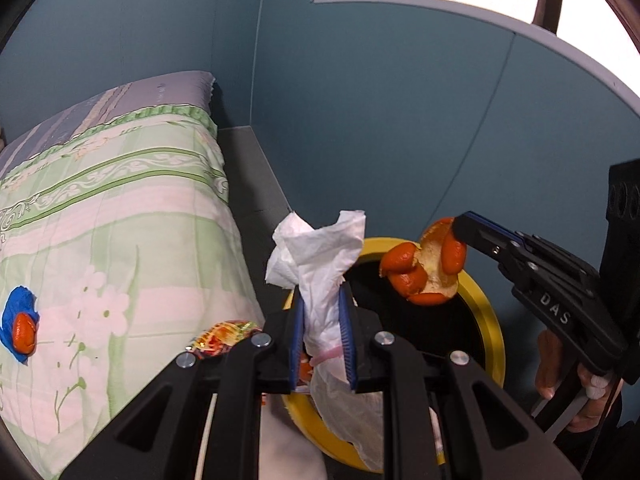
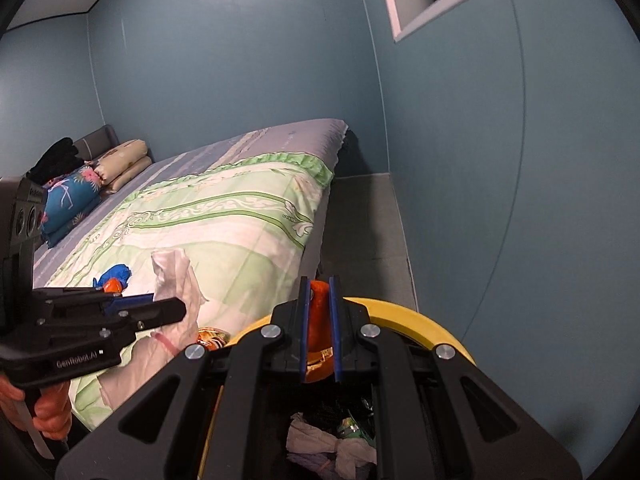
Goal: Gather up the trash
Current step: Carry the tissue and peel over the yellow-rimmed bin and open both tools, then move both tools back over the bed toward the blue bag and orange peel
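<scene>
Bin mouth: we see the yellow-rimmed bin (image 1: 490,320) open below, trash at its bottom.
Left: the bed (image 1: 120,216) edge blocks us.
Far: bare floor strip (image 2: 368,216), then the blue wall (image 1: 400,120).

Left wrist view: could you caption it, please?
Left gripper clamps crumpled tissue; right gripper holds orange peel above yellow-rimmed bin.
</scene>
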{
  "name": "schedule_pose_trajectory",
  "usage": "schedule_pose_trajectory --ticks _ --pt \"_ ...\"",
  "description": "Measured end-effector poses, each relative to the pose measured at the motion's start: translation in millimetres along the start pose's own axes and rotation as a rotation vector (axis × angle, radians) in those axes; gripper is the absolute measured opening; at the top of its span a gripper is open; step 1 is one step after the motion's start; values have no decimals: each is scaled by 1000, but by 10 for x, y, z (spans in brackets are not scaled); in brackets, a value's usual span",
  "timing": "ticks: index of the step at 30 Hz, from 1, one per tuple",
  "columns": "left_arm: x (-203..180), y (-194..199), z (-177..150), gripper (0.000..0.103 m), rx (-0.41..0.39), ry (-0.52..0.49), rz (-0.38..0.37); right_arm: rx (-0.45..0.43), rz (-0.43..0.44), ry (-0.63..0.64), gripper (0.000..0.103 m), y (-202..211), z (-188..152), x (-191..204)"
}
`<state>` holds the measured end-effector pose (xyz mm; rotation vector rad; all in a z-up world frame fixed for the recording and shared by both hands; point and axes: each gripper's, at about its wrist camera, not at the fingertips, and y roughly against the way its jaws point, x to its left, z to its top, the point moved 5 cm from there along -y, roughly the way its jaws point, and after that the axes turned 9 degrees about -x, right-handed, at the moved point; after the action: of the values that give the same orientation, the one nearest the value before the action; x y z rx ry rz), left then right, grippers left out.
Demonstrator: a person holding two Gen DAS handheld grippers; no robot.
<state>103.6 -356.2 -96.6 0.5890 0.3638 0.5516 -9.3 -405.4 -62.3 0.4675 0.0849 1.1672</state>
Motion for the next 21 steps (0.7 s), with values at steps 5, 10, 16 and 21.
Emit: schedule_pose_trajectory --ticks 5,10,16,21 --pt "-104 -4 -47 30 5 -10 -15 16 -36 -25 9 -46 -68 -117" --pt "-17 72 -20 62 -34 24 -12 1 -73 -50 10 -11 -90 -215" --pt "281 247 45 72 -77 84 44 -12 -80 -58 15 0 -53 -220" --pt "620 397 84 74 -108 135 110 -51 -40 -63 41 65 2 -126"
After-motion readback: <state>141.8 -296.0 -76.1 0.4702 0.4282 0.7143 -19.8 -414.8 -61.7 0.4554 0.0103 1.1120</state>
